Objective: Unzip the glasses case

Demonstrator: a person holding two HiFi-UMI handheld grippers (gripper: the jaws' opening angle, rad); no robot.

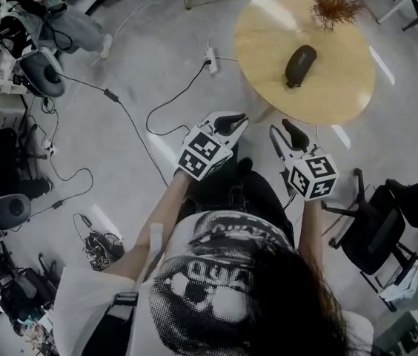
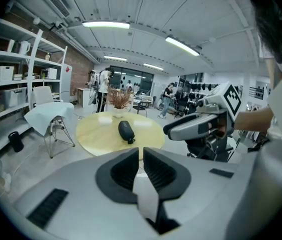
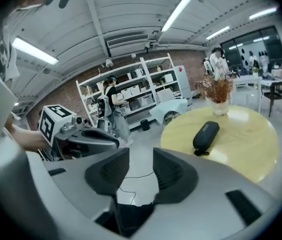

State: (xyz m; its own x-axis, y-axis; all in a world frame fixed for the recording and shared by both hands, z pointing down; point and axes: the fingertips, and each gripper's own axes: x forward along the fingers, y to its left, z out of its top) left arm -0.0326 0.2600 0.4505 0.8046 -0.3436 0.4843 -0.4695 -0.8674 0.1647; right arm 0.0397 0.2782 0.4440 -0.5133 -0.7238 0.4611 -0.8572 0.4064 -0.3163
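Observation:
A black zipped glasses case (image 1: 300,65) lies on a round wooden table (image 1: 268,35), some way ahead of both grippers. It also shows in the left gripper view as the case (image 2: 126,131) and in the right gripper view as the case (image 3: 206,135). My left gripper (image 1: 240,118) hovers over the floor short of the table, its jaws (image 2: 140,151) nearly together and empty. Beside it, my right gripper (image 1: 283,131) is held with its jaws apart (image 3: 141,152), with nothing between them. Neither gripper touches the case.
A vase of dried twigs (image 1: 333,2) stands at the table's far edge. Cables and a power strip (image 1: 211,59) lie on the floor left of the table. A black chair (image 1: 372,228) stands at my right. Shelves (image 3: 131,91) and a draped chair (image 2: 48,116) stand farther off.

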